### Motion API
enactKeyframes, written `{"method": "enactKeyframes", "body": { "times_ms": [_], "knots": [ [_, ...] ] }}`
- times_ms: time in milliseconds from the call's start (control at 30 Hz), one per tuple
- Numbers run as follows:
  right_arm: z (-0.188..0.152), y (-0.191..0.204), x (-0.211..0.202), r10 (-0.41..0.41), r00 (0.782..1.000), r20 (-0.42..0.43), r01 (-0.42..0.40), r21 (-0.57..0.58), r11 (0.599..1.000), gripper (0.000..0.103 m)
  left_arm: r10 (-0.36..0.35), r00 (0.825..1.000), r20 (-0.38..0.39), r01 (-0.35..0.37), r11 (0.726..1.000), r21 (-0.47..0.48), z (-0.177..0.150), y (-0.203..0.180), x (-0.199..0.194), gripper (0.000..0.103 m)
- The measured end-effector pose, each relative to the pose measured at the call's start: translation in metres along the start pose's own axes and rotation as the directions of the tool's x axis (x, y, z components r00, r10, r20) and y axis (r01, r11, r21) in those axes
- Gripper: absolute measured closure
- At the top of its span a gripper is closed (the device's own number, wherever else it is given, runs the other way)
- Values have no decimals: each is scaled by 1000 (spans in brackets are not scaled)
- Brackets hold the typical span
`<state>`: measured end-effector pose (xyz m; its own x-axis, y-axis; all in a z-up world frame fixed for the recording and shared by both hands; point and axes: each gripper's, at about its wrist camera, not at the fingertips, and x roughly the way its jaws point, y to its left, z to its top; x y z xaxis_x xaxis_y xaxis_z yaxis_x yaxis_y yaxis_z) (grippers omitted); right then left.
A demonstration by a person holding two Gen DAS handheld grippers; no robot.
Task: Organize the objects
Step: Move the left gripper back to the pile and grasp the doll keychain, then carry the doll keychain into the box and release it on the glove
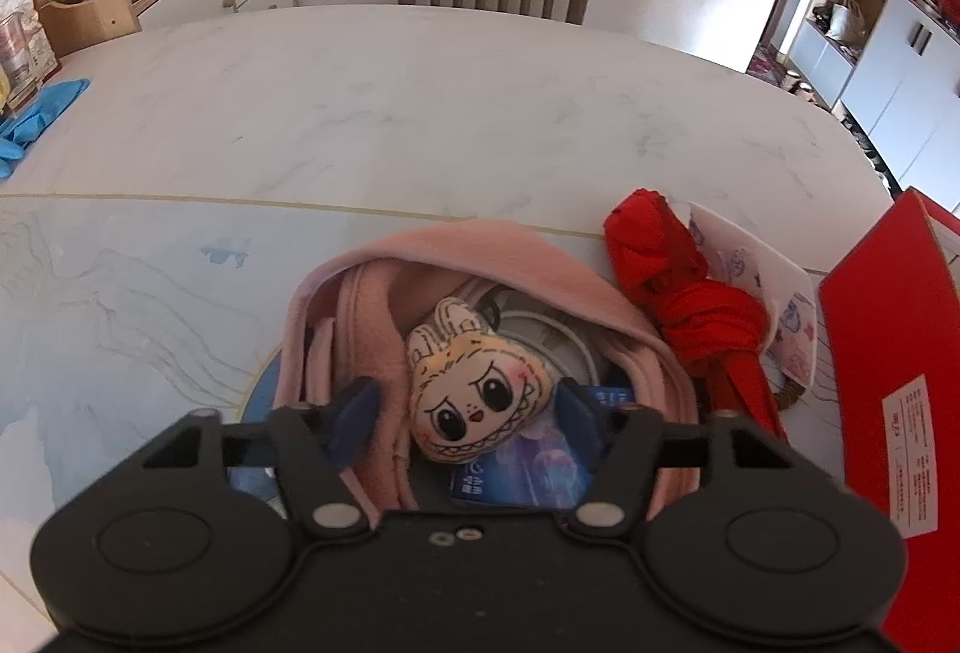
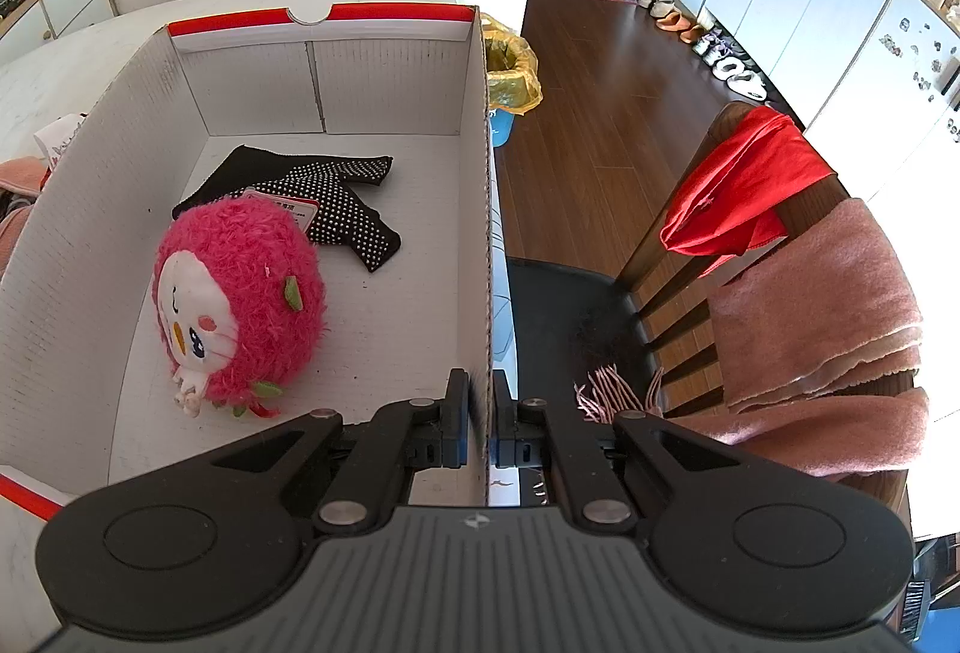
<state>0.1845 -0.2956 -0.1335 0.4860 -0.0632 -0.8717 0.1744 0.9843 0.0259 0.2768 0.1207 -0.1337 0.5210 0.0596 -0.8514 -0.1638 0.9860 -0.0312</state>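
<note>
Left gripper (image 1: 465,413) hangs over the pink bag (image 1: 510,257) on the tabletop (image 1: 420,113), jaws half-wide either side of the cream plush face (image 1: 474,389), not touching. Right gripper (image 2: 479,413) pinches the cardboard box (image 2: 486,233) wall tight.

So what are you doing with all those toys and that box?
A person is tidying things into a cardboard box using two hand-held grippers. The right gripper is shut on the box's side wall. A pink plush toy and black dotted gloves already lie inside. The left gripper is over a pink bag on the table, its fingers on either side of a little cream plush toy but not visibly squeezing it. A red umbrella lies beside the bag.
</note>
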Motion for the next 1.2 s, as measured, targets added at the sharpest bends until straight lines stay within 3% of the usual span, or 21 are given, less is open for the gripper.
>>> {"method": "enactKeyframes", "body": {
  "times_ms": [300,367,733,900,1200],
  "knots": [
    [-1,0,-1,0,1000,1,0,-1,1000,98,-8,1000,30,7,1000,28,-2,-1,-3,58],
    [-1,0,-1,0,1000,2,0,-1,1000,98,-12,999,40,11,999,32,-2,-1,-6,67],
    [-1,2,-1,1,1000,2,-1,-3,1000,98,-96,992,77,93,995,36,1,-16,-44,68],
    [-1,3,0,1,1000,4,-1,-6,1000,98,-161,980,114,149,983,103,8,-47,-69,68],
    [-2,3,0,9,1000,11,-9,-12,1000,98,-305,942,137,266,932,246,11,-110,-111,68]
  ]
}}
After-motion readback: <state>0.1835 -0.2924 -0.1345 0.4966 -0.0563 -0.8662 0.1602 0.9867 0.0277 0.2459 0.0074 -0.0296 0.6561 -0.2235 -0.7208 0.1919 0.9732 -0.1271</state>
